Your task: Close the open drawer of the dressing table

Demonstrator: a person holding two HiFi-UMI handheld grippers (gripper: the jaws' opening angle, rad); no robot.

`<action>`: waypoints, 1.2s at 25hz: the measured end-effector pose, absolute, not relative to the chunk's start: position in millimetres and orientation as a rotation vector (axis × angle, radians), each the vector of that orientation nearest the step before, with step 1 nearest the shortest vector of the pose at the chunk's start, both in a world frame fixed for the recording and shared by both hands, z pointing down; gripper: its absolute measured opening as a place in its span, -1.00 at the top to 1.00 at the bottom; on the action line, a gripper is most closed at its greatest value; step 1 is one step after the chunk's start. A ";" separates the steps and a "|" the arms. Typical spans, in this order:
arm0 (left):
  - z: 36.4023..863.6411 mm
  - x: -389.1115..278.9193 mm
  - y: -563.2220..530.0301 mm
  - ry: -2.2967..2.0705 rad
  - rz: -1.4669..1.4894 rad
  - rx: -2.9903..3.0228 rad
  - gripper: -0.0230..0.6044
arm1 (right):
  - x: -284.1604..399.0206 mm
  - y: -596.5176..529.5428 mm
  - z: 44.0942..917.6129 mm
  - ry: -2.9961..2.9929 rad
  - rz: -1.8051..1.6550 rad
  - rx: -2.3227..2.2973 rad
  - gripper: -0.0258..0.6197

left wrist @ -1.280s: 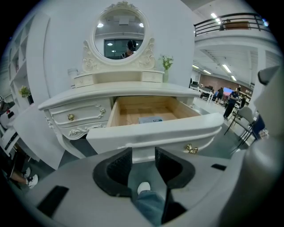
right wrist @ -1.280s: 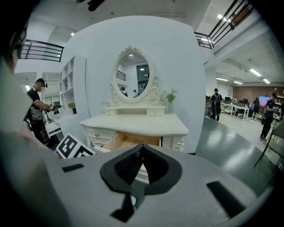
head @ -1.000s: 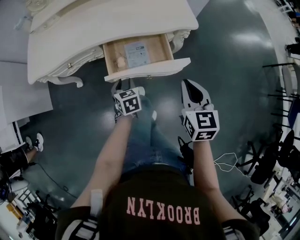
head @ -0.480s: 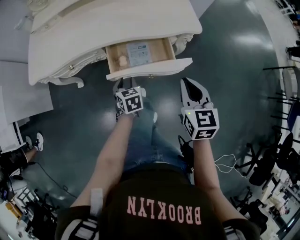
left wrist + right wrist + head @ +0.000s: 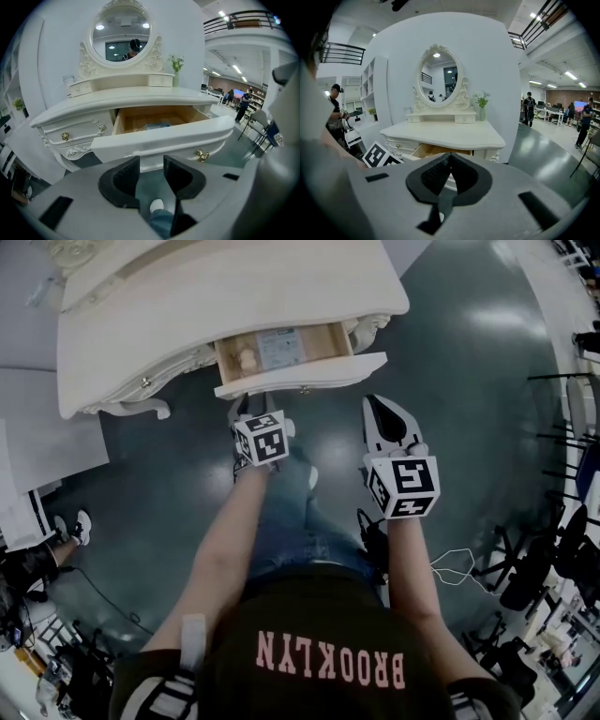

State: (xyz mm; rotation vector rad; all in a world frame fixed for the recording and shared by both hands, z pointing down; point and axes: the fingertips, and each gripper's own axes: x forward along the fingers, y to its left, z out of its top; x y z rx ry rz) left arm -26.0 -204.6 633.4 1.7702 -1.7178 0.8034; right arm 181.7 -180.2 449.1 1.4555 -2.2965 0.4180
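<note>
Under the top of the dressing table (image 5: 216,296), the drawer (image 5: 300,374) sticks out toward the person. It is only partly open. Its wooden inside shows, with a printed paper (image 5: 279,345) and a small round thing (image 5: 247,359) lying in it.

The left tongs (image 5: 151,165) point straight at the white drawer front, near its left end and well left of the gold knob (image 5: 202,155). Their two black tips stand a little apart, and nothing is between them. They look very close to the front, but I cannot tell if they touch it. I think they are held flat-on like this so they can push the drawer in, not grab it. Pushing needs no grip, so the gap does not matter.

The right tongs (image 5: 449,158) are pressed shut and hold nothing. They hang over the dark floor (image 5: 450,362), nearer the person and to the right of the drawer, likely kept out of the way.

Because the push is off to the left side, the drawer could turn a bit and stick.
</note>
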 end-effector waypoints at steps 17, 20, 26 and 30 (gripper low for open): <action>634.2 -37.0 -248.8 -1.715 0.811 1.771 0.45 | 172.6 -213.9 455.8 -2.268 0.441 1.441 0.93; 634.3 -38.8 -256.4 -1.716 0.814 1.773 0.45 | 172.8 -219.3 457.4 -2.260 0.446 1.439 0.93; 638.9 -43.2 -266.7 -1.708 0.820 1.750 0.45 | 170.9 -230.9 460.0 -2.250 0.452 1.434 0.93; 641.3 -43.9 -271.7 -1.715 0.818 1.748 0.46 | 170.3 -237.2 463.2 -2.246 0.450 1.422 0.93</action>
